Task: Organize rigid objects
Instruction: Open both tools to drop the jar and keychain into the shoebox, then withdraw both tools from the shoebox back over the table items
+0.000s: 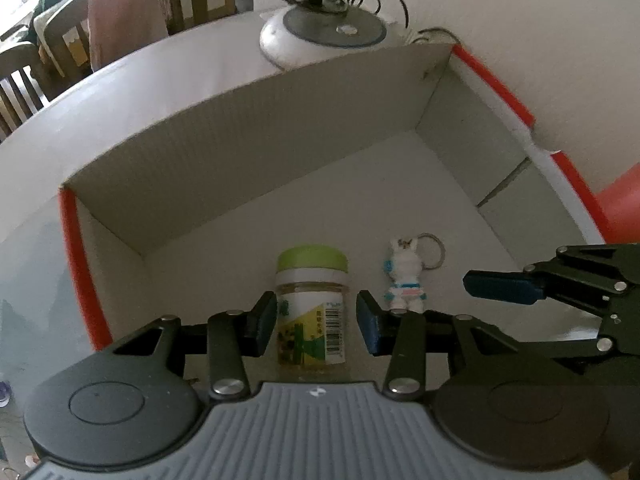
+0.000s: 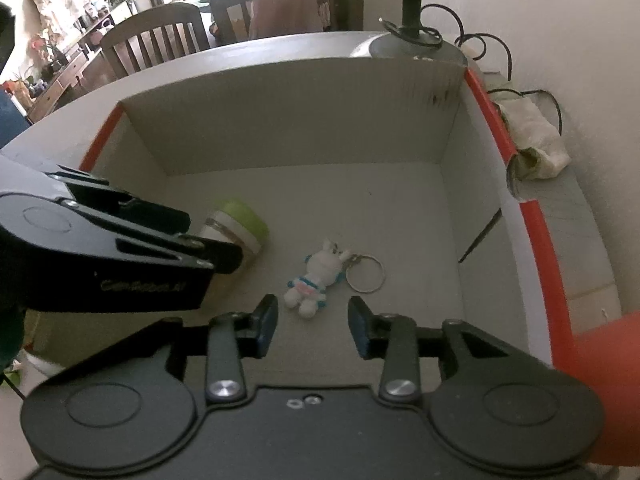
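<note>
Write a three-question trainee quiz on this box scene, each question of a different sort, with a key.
1. True or false: the jar with the green lid stands between the left gripper's fingers.
2. The rabbit keychain is: A) clamped in the right gripper; B) lying on the floor of the box; C) outside the box.
3. Fill in: the keychain's metal ring lies on the box floor at the rabbit's ____ end.

Key: 1 true; 2 B; 3 head.
</note>
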Motion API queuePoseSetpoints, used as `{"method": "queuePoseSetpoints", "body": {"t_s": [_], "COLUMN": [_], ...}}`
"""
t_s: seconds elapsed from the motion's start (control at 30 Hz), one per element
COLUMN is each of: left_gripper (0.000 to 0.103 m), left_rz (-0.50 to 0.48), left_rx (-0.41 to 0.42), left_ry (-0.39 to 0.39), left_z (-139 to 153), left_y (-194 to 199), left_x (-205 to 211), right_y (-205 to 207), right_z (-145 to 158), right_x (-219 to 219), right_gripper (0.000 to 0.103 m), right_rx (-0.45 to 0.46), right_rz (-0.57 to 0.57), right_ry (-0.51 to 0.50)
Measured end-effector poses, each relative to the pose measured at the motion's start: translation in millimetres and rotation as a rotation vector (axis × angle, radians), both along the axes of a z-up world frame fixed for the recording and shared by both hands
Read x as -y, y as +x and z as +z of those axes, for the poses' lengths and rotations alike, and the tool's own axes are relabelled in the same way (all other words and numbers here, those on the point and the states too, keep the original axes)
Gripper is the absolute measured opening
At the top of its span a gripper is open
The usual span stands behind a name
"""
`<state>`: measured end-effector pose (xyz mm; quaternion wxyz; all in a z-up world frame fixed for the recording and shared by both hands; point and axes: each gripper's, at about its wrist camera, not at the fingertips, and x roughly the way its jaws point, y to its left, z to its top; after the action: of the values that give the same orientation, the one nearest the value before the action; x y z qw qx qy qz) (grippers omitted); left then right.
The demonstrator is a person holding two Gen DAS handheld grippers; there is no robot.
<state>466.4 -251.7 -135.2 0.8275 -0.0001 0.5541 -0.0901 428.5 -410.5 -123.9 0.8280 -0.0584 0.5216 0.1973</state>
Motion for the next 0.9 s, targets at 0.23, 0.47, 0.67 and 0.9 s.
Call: {"method": "queuePoseSetpoints", "body": {"t_s": [0.23,0.47,0.67,0.9], "left_gripper": [0.047,0.047,0.047,0.047], "left_rz": [0.024,0.061,0.090,0.103], "left_rx": [0.049,0.133,0.196,0.265], "left_ry": [-0.011,-0.014,-0.024,-0.043], "left_z": [22,52,74,96], "left_y": [-15,-41,-66,-100], "left_x": [-3,-14,-27,-48], "right_y": [-6,-16,-36,-63], "right_z": [18,39,57,76], "right_x": [0,-5,-15,-29], "right_gripper": [0.041,0.054,0.060,0.069], "right_rx": [0.035,0.073,0.109,0.153], "right_rz": [0.005,0.006,0.023,0.025], "right_ry": [0.038,0.093,0.109,0.132]}}
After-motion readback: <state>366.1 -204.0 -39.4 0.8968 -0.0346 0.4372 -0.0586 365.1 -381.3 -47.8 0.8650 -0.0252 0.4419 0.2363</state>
